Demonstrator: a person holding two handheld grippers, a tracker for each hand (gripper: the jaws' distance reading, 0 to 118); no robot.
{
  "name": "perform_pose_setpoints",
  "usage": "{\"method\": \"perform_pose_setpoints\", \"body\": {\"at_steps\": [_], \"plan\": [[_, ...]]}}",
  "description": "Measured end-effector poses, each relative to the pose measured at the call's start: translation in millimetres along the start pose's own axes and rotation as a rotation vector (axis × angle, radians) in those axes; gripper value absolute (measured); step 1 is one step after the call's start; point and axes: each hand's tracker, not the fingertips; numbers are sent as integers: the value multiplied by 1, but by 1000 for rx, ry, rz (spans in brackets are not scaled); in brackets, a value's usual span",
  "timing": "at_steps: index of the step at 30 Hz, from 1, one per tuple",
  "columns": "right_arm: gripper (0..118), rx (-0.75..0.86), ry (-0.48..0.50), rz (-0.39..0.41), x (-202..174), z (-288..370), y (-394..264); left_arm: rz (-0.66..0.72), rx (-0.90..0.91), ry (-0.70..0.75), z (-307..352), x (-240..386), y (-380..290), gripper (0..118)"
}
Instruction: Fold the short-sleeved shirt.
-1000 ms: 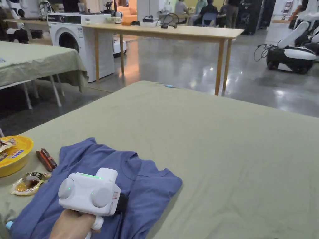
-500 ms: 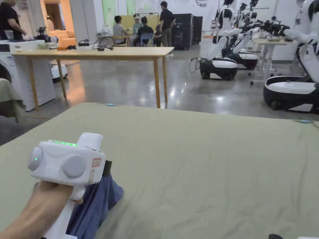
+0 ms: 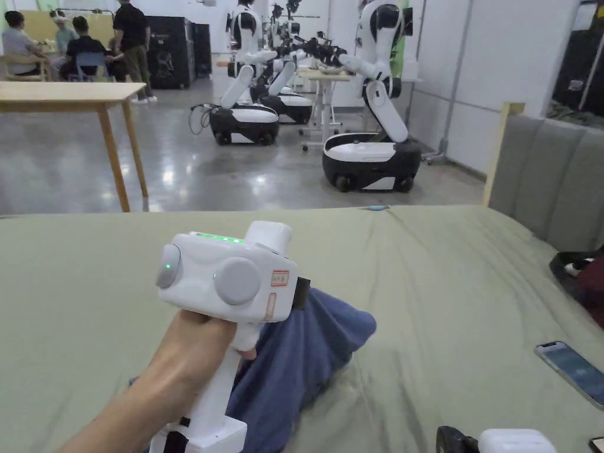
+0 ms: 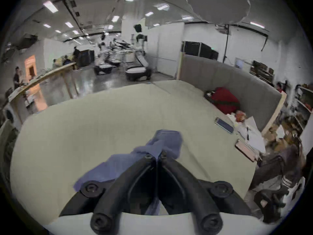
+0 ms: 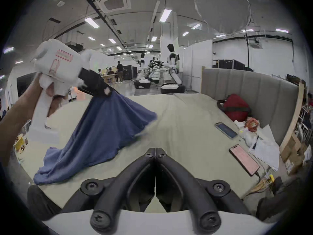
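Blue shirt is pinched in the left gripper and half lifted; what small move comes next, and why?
Probably bring the shut, empty right gripper to the blue shirt, open it, and take a second hold: the left gripper lifts one point, so the cloth hangs bunched, its lower part on the green cover.

— What colours are showing on the table?
— The tablecloth (image 3: 448, 283) is showing a plain pale olive green, and the shirt (image 3: 307, 360) is looking solid blue with no print.
— And the tools?
— The left gripper (image 4: 156, 157) is wearing a white body with black jaws; a green light strip is glowing on top and red-outlined stickers are sitting on its side. The right gripper (image 5: 155, 154) is showing the same black jaws on white.
— Anything at the edge?
— A red bag (image 5: 236, 107) with a dark strap is lying against the grey panel (image 5: 254, 87). One phone (image 5: 226, 130) is showing a dark blue screen, the other phone (image 5: 243, 159) a pinkish one.
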Motion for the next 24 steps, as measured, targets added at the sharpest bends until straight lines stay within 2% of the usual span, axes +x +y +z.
{"method": "perform_pose_setpoints", "body": {"at_steps": [2, 6, 7, 8, 9, 10, 11, 12, 16, 18, 19, 20, 21, 22, 24], "plan": [[1, -13, -11, 2, 5, -7, -1, 25, -44, -36, -33, 10, -8, 0], [1, -47, -28, 1, 11, -25, -8, 51, -161, -17, -98, 6, -43, 0], [1, -55, -30, 0, 11, -28, -10, 82, -188, -18, -109, 2, -51, 6], [1, -68, -28, -1, 11, -32, -12, 108, -205, -20, -117, -4, -61, 22], [1, -75, -26, -3, 11, -36, -14, 122, -212, -21, -120, -9, -69, 63], [1, -80, -24, -2, 10, -38, -15, 124, -203, -14, -120, -13, -74, 111], [1, -84, -20, 2, 9, -40, -15, 131, -196, -7, -118, -18, -79, 113], [1, -84, -16, 7, 7, -41, -15, 145, -182, 17, -110, -23, -83, 105], [1, -69, 4, 23, -3, -42, -8, 176, -27, 86, -38, -36, -88, 98], [1, -24, 3, 49, -10, -36, -4, 190, 102, 116, 24, -42, -100, 93], [1, -5, 0, 61, -12, -33, -3, 207, 164, 148, 51, -45, -108, 77], [1, 22, -2, 75, -15, -29, -2, 207, 229, 192, 84, -45, -118, 52], [1, 32, -6, 80, -18, -26, -1, 175, 282, 248, 115, -45, -130, 17], [1, 39, -7, 84, -21, -23, 1, 188, 332, 302, 138, -44, -139, 0], [1, 69, -7, 89, -27, -17, 4, 184, 372, 394, 189, -48, -164, 0]]}}
